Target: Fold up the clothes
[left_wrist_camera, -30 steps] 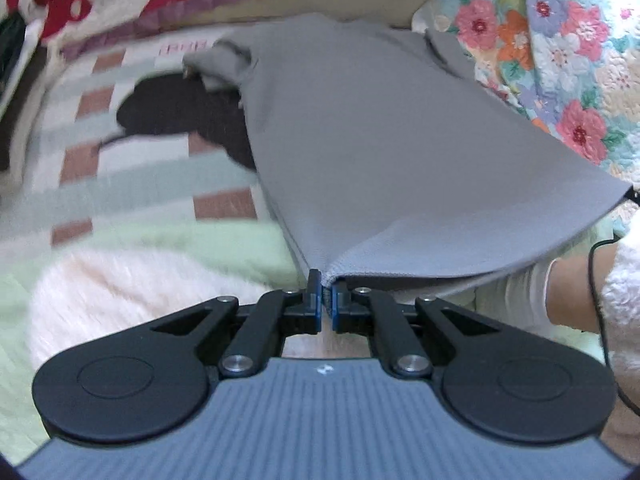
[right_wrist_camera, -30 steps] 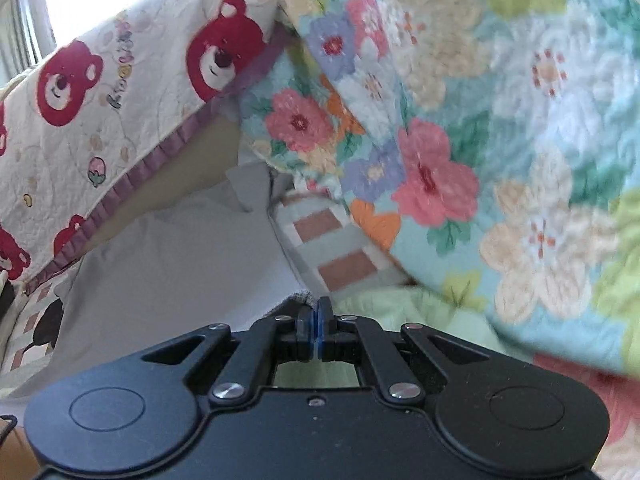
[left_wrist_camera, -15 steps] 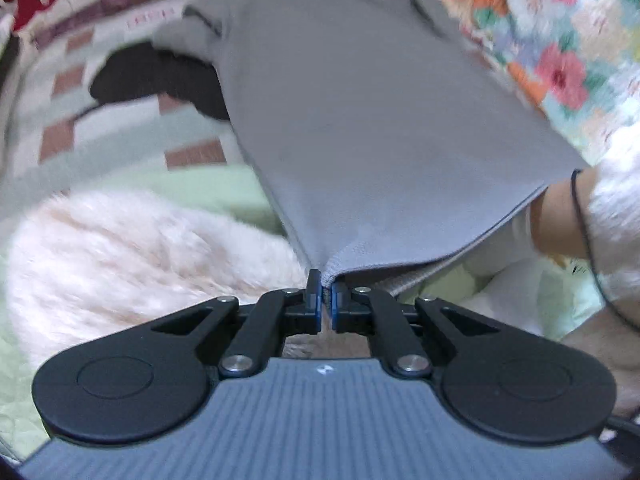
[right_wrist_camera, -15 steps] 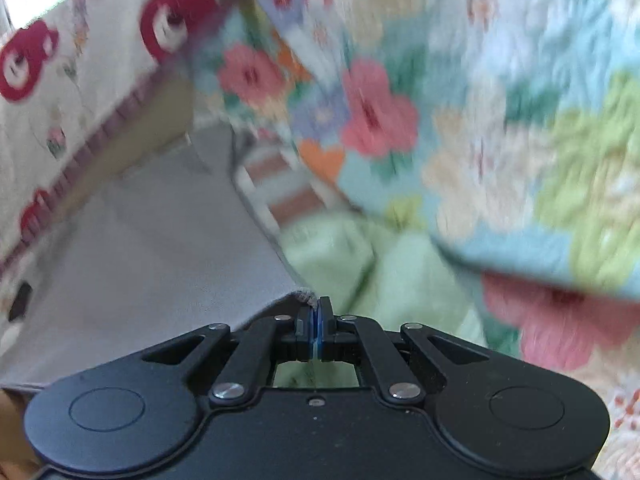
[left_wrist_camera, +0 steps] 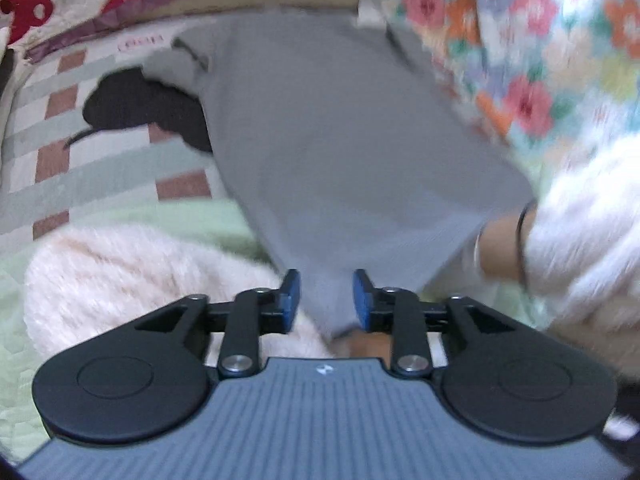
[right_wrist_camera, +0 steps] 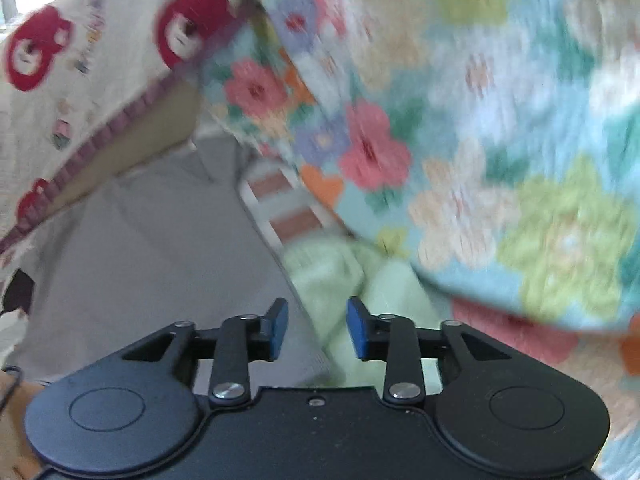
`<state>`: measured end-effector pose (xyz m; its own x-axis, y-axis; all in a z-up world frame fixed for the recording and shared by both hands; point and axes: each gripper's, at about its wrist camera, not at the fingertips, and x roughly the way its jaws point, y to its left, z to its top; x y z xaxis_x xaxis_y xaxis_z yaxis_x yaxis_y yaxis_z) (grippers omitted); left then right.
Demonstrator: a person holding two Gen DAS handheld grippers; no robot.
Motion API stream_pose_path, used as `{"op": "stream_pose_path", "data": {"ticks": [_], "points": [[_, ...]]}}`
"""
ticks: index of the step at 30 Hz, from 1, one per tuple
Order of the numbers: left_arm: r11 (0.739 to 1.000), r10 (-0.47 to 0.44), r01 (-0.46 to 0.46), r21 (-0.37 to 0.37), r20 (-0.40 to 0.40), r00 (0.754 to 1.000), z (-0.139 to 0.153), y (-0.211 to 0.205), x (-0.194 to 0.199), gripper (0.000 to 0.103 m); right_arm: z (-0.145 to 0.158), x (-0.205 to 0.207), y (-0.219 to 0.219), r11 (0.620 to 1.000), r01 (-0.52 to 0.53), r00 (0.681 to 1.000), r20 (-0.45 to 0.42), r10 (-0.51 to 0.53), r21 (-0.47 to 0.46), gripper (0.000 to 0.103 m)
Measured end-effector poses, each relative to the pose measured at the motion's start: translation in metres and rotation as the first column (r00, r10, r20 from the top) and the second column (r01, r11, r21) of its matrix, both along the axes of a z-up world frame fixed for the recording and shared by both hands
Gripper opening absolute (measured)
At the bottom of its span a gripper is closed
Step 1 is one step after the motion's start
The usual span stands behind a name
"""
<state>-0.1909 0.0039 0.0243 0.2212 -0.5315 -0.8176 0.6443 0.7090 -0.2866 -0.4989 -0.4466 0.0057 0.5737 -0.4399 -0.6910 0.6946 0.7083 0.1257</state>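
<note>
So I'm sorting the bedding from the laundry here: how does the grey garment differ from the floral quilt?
The grey garment is plain, one flat colour; the floral quilt is covered in pink, orange and green flowers. The garment lies spread on the bed, its near hem between the left gripper's open pads, while the quilt is heaped up beside it. Both are soft fabric, and neither is gripped.

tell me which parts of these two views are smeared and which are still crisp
Left wrist view: the left gripper is crisp, the grey garment and fluffy sleeve smear. Right wrist view: the right gripper is sharp, the floral quilt streaks.
</note>
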Motion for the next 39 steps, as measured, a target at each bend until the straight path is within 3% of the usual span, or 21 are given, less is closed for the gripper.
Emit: {"op": "stream_pose_path", "data": {"ticks": [2, 5, 7, 10, 13, 17, 18, 19, 20, 21, 23, 24, 26, 29, 30, 32, 33, 36, 39], "points": [[0.999, 0.049, -0.050, 0.008, 0.090, 0.995, 0.007, -0.001, 0.012, 0.038, 0.011, 0.013, 0.000, 0.997, -0.074, 0.995, 0.066, 0.074, -0.001, 0.048], [0.990, 0.133, -0.139, 0.014, 0.223, 0.966, 0.012, -0.010, 0.040, 0.038, 0.009, 0.061, -0.009, 0.977, -0.202, 0.968, 0.163, 0.189, 0.065, 0.048], [0.981, 0.193, -0.196, -0.009, 0.241, 0.951, 0.012, -0.017, 0.065, 0.040, 0.008, 0.114, -0.007, 0.944, -0.318, 0.937, 0.182, 0.299, 0.088, 0.048], [0.963, 0.269, -0.267, -0.037, 0.193, 0.944, 0.006, -0.028, 0.108, 0.045, 0.011, 0.200, 0.010, 0.865, -0.491, 0.864, 0.181, 0.469, 0.105, 0.048], [0.944, 0.330, -0.328, -0.033, 0.109, 0.938, -0.010, -0.042, 0.156, 0.045, 0.017, 0.287, 0.035, 0.764, -0.636, 0.769, 0.163, 0.618, 0.110, 0.048], [0.900, 0.435, -0.435, -0.009, -0.008, 0.900, -0.046, -0.049, 0.218, 0.045, 0.012, 0.379, 0.074, 0.695, -0.713, 0.701, 0.067, 0.710, 0.096, 0.047], [0.888, 0.460, -0.460, -0.002, -0.038, 0.887, -0.055, -0.049, 0.234, 0.045, 0.008, 0.399, 0.079, 0.681, -0.725, 0.687, 0.040, 0.726, 0.101, 0.047], [0.874, 0.484, -0.485, 0.004, -0.070, 0.872, -0.063, -0.049, 0.250, 0.045, 0.004, 0.416, 0.085, 0.657, -0.746, 0.661, 0.001, 0.750, 0.108, 0.037], [0.861, 0.507, -0.508, 0.013, -0.090, 0.857, -0.071, -0.050, 0.265, 0.045, 0.001, 0.433, 0.092, 0.621, -0.775, 0.620, -0.051, 0.783, 0.119, 0.005], [0.848, 0.529, -0.529, 0.023, -0.098, 0.843, -0.078, -0.052, 0.280, 0.045, -0.003, 0.449, 0.101, 0.585, -0.804, 0.572, -0.130, 0.810, 0.103, 0.000], [0.814, 0.580, -0.579, 0.044, -0.079, 0.811, -0.090, -0.056, 0.307, 0.044, -0.009, 0.475, 0.117, 0.542, -0.839, 0.509, -0.280, 0.814, 0.051, 0.000], [0.795, 0.606, -0.604, 0.048, -0.071, 0.792, -0.096, -0.057, 0.319, 0.044, -0.013, 0.488, 0.121, 0.530, -0.845, 0.483, -0.314, 0.817, 0.079, 0.000], [0.762, 0.646, -0.647, 0.025, -0.081, 0.759, -0.107, -0.059, 0.337, 0.045, -0.021, 0.508, 0.127, 0.509, -0.847, 0.438, -0.340, 0.832, 0.156, 0.000], [0.722, 0.687, -0.691, -0.036, -0.080, 0.722, -0.126, -0.057, 0.344, 0.045, -0.030, 0.522, 0.133, 0.467, -0.853, 0.391, -0.307, 0.868, 0.234, 0.001], [0.690, 0.721, -0.722, -0.047, -0.047, 0.692, -0.129, -0.053, 0.339, 0.041, -0.033, 0.521, 0.133, 0.446, -0.864, 0.378, -0.284, 0.881, 0.234, 0.002], [0.612, 0.791, -0.787, -0.075, 0.083, 0.607, -0.119, -0.046, 0.322, 0.040, -0.038, 0.513, 0.129, 0.413, -0.886, 0.356, -0.259, 0.898, 0.214, 0.005], [0.614, 0.789, -0.783, -0.103, 0.119, 0.603, -0.112, -0.045, 0.318, 0.045, -0.041, 0.508, 0.126, 0.391, -0.900, 0.337, -0.261, 0.905, 0.194, 0.005], [0.657, 0.753, -0.730, -0.188, 0.120, 0.646, -0.109, -0.043, 0.322, 0.049, -0.056, 0.489, 0.115, 0.316, -0.940, 0.262, -0.318, 0.911, 0.130, 0.006], [0.675, 0.727, -0.713, -0.189, 0.005, 0.687, -0.130, -0.037, 0.331, 0.049, -0.070, 0.484, 0.096, 0.321, -0.935, 0.247, -0.379, 0.892, 0.148, 0.006]]}}
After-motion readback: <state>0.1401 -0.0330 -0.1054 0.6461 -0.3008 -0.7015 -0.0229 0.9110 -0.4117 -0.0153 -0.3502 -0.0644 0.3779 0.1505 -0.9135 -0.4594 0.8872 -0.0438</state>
